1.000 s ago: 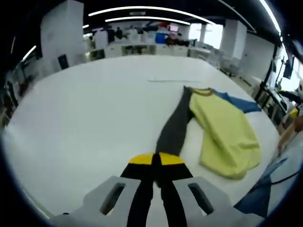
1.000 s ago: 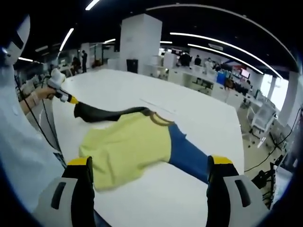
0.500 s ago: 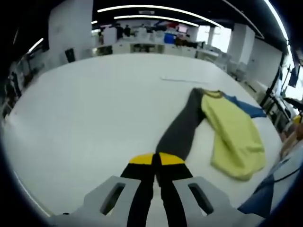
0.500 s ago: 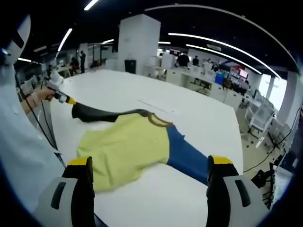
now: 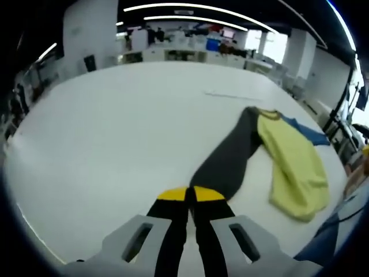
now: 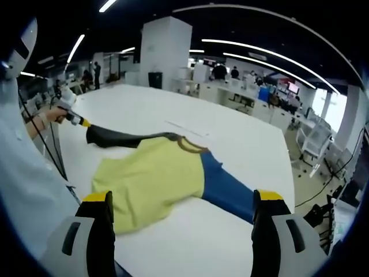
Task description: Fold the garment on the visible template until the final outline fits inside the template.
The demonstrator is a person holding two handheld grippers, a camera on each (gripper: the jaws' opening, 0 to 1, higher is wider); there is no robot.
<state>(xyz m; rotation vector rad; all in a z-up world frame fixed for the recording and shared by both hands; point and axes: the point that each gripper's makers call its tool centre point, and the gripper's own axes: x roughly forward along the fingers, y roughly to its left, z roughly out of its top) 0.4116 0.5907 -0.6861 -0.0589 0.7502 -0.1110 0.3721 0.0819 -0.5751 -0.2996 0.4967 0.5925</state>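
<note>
So my left gripper (image 5: pixel 191 195) is clenched on the dark sleeve (image 5: pixel 228 161) of the shirt (image 6: pixel 153 179). Right gripper (image 6: pixel 183 210) is released, jaws wide apart over the white table (image 5: pixel 115 127).

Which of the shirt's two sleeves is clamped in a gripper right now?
The dark grey sleeve: the left gripper is shut on its cuff. The blue sleeve lies free on the table, near the open right gripper.

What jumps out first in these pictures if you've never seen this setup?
A yellow shirt with one dark grey sleeve and one blue sleeve lies spread on a big white table. The left gripper pinches the grey sleeve's end, stretching it out, while the right gripper hangs wide open above the shirt.
</note>
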